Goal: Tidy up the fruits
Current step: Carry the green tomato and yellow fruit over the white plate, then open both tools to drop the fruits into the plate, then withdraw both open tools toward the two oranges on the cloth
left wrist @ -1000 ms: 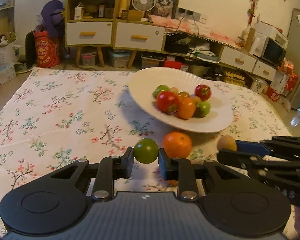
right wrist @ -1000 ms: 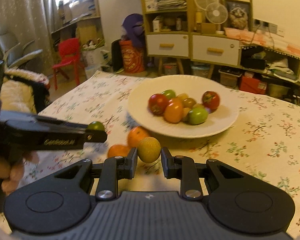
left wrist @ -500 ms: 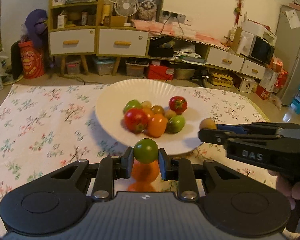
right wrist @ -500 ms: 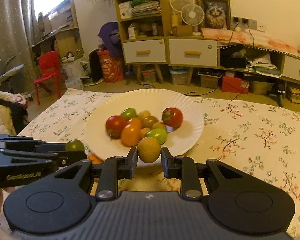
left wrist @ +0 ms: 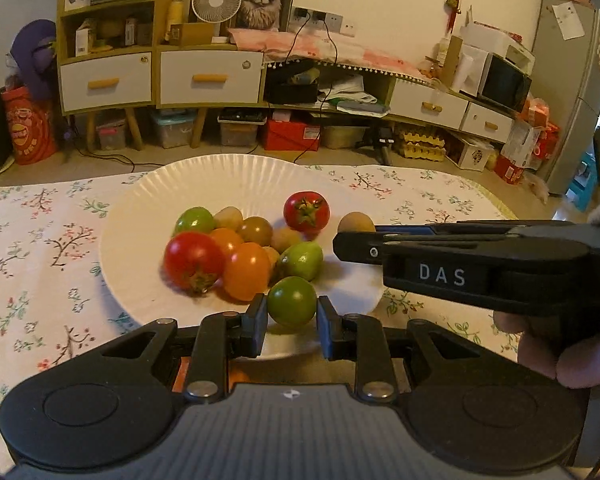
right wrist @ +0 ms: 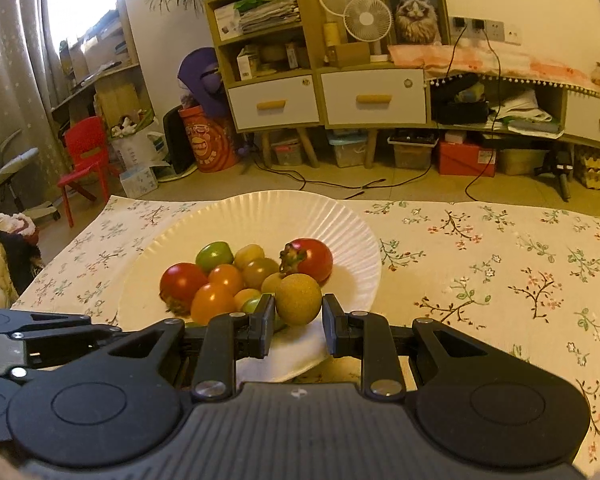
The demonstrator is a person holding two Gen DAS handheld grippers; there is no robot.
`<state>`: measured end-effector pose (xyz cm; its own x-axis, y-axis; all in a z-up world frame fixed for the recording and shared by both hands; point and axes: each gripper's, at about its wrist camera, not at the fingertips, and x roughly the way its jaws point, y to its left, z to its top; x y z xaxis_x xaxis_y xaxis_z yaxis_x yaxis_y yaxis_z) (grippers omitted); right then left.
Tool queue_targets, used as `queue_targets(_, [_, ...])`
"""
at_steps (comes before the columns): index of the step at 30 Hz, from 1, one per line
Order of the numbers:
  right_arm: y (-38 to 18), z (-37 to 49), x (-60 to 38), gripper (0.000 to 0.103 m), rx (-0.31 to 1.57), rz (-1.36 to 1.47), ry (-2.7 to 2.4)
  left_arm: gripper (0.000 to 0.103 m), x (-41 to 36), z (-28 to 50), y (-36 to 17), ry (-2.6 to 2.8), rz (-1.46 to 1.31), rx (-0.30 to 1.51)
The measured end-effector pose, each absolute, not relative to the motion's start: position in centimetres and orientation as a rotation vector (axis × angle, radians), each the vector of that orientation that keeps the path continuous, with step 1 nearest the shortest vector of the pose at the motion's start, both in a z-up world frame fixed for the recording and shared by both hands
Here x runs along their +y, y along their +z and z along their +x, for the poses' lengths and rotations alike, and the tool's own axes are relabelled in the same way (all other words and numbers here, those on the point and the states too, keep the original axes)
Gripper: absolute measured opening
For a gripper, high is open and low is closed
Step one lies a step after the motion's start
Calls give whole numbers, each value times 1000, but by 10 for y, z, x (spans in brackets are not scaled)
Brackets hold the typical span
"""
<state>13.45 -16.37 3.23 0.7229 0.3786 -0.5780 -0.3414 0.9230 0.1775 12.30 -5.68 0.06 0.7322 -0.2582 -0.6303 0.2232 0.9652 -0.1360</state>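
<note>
Both grippers are hanging over the big white fluted paper plate (left wrist: 140,216) right now, each with a fruit in it. The left gripper (left wrist: 292,322) is pinching a small round green tomato (left wrist: 291,307) between its black pads, just above the plate's near rim. The right gripper (right wrist: 298,320) is squeezing a small round tan-brown fruit with a rough skin (right wrist: 298,299), and from the left camera it's coming in sideways from the right, the fruit poking out at its tip over the plate's right part.

The plate is sitting on a white tablecloth with a flower-twig print (right wrist: 480,264) and is already carrying a heap of fruit in its middle: a big red tomato (left wrist: 193,260) at the left, an orange one (left wrist: 247,271) touching it, a light green one (left wrist: 301,260) beside that, and another red tomato with its green stem showing (left wrist: 306,212) toward the back. A few smaller yellowish and brownish ones are tucked in between.

Something orange (left wrist: 238,376) is peeking out under the left gripper, off the plate; can't tell what exactly.
</note>
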Motion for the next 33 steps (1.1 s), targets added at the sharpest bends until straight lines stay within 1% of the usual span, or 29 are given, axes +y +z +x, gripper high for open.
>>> queue_targets(11, [30,137,-163,24,666,58,396,30,-61,126,1,-273,-54,704])
queue_targets(15, [32,134,-164,27,662,60,387,31,-61,125,4,-276,-51,697])
queue_targets(19, [36,132,-165,37,659,67,382,33,-60,123,7,-280,-44,699])
queue_targets(22, [39,129,-166,45,655,68,377,39,-59,119,10,-276,-42,699])
queue_targets(24, [42,127,-167,48,652,70,371,48,-56,116,12,-272,-43,698])
queue_targets(25, [44,125,-168,51,651,71,367,50,-54,114,13,-269,-44,697])
queue_targets(27, [45,122,-168,54,650,70,362,60,-51,110,16,-261,-44,692])
queue_targets(32, [49,112,-167,65,648,58,351,68,-42,100,21,-244,-39,691])
queue_targets(33, [50,110,-166,66,649,57,350,71,-41,98,22,-240,-36,691])
